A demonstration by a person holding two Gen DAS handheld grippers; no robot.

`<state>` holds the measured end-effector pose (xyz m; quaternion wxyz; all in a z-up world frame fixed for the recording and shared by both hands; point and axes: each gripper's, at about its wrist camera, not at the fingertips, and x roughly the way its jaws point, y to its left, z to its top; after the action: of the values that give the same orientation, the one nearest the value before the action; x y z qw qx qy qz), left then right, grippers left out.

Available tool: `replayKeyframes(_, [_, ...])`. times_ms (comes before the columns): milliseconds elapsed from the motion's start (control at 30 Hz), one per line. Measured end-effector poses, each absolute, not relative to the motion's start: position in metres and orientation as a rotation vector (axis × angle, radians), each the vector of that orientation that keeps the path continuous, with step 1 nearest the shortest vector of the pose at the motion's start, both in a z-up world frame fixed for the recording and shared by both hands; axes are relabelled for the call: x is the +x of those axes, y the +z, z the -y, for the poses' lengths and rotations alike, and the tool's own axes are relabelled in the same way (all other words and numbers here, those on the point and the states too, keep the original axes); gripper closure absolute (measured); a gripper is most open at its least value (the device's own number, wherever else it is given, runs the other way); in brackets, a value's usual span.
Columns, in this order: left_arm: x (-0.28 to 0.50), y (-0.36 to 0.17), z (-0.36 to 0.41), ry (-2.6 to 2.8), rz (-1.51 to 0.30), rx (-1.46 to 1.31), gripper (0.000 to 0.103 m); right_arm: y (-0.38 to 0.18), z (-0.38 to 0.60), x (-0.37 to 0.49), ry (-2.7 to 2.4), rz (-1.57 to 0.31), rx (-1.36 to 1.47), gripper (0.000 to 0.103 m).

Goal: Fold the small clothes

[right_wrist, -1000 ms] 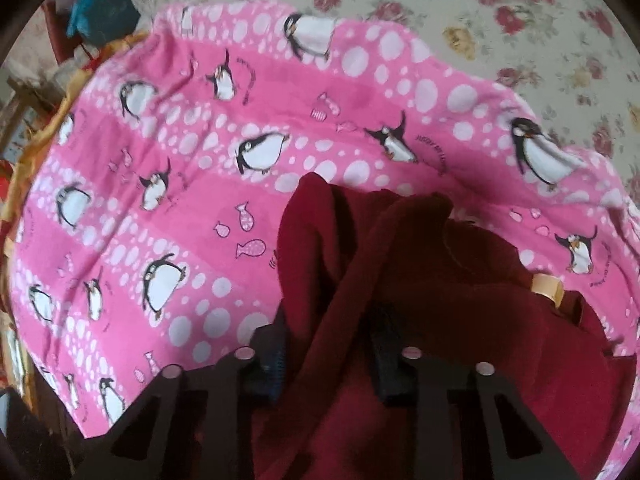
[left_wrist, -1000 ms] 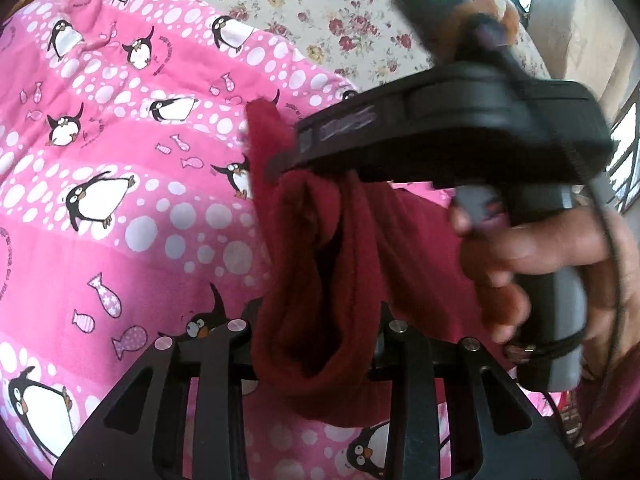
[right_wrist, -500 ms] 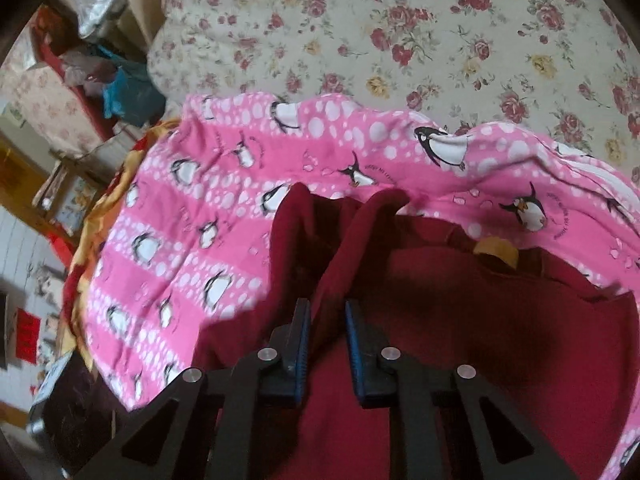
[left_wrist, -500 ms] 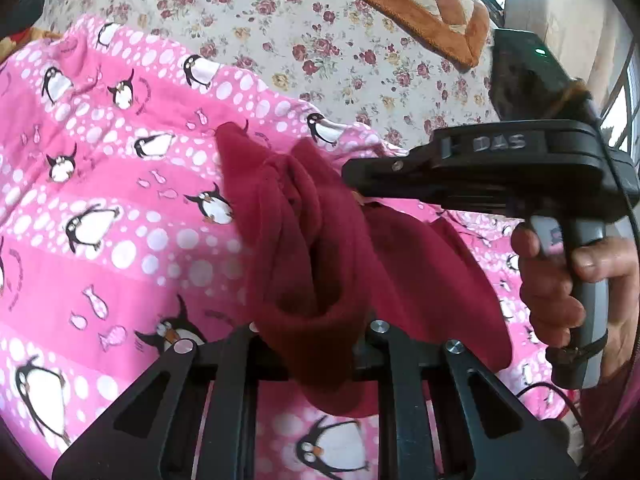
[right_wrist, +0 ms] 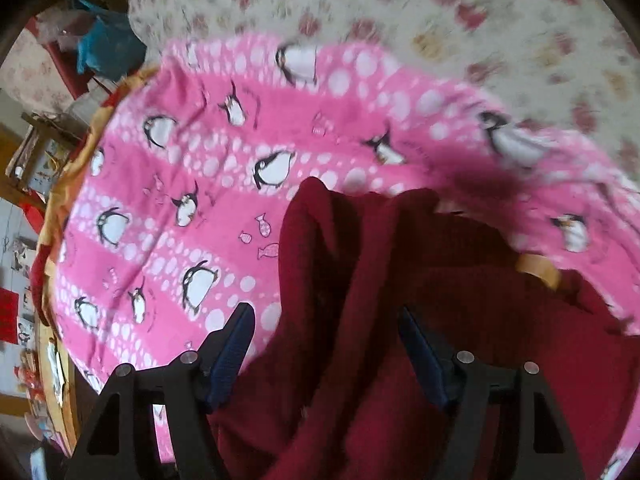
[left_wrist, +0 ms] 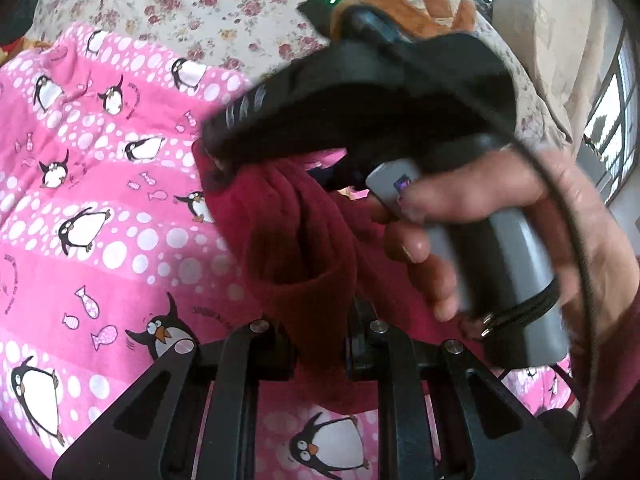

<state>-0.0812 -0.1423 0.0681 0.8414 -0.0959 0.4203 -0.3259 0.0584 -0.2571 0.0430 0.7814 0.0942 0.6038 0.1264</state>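
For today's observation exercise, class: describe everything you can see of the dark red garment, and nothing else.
The dark red garment is soft, fleecy-looking cloth, bunched into deep folds. It lies partly on the pink penguin blanket. The left gripper is shut on a hanging fold. The right gripper stands open, its blue pads either side of the cloth without pinching it. A small yellow-tan tag or patch shows at its far edge. What kind of garment it is cannot be told.

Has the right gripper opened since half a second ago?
Yes. The right gripper fingers now stand wide apart, letting go of the maroon garment over the penguin blanket.
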Motion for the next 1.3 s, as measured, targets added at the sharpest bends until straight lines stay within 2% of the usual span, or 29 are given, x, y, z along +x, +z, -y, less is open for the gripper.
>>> replayKeyframes(33, [-0.08,0.066,0.142,-0.687,-0.893,-0.204,0.088,0.037,0.255,0.06,0.264,-1.316,0.198,0.049])
replayKeyframes(67, [-0.079,0.065,0.141,-0.69,-0.897,-0.208,0.088,0.033,0.254,0.06,0.268,-1.317,0.19,0.069])
replayKeyframes(100, [-0.079,0.064,0.142,-0.696,-0.898,-0.212,0.088,0.032,0.253,0.058,0.274,-1.303,0.18,0.077])
replayKeyframes(167, [-0.083,0.07,0.145,-0.72,-0.888,-0.216,0.09,0.04,0.257,0.047,0.276,-1.241,0.159,0.084])
replayKeyframes(367, [-0.109,0.108,0.17,-0.81,-0.819,-0.2,0.091,0.093,0.315,0.001,0.3,-1.046,0.347,0.086])
replayKeyframes(600, [-0.153,0.123,0.252,-0.941,-0.816,-0.092,0.091,0.125,0.426,-0.077,0.256,-0.897,0.553,0.087])
replayKeyframes(700, [-0.17,0.112,0.294,-0.982,-0.84,-0.02,0.091,0.11,0.477,-0.109,0.195,-0.875,0.658,0.087])
replayKeyframes(833, [-0.181,0.087,0.336,-0.988,-0.913,0.064,0.091,0.062,0.531,-0.135,0.07,-0.919,0.781,0.087])
replayKeyframes(967, [-0.186,0.082,0.341,-0.994,-0.933,0.122,0.089,0.028,0.542,-0.14,0.012,-0.975,0.828,0.087])
replayKeyframes(1033, [-0.183,0.089,0.33,-1.007,-0.93,0.123,0.082,0.035,0.542,-0.147,0.017,-0.949,0.86,0.079])
replayKeyframes(1100, [-0.186,0.101,0.31,-1.033,-0.914,0.117,0.058,0.045,0.536,-0.155,0.044,-0.92,0.869,0.049])
replayKeyframes(1167, [-0.196,0.112,0.285,-1.029,-0.873,0.103,0.047,0.053,0.528,-0.164,0.072,-0.9,0.841,0.037])
replayKeyframes(1300, [-0.189,0.122,0.26,-0.958,-0.819,0.102,0.047,0.053,0.508,-0.164,0.061,-0.926,0.743,0.035])
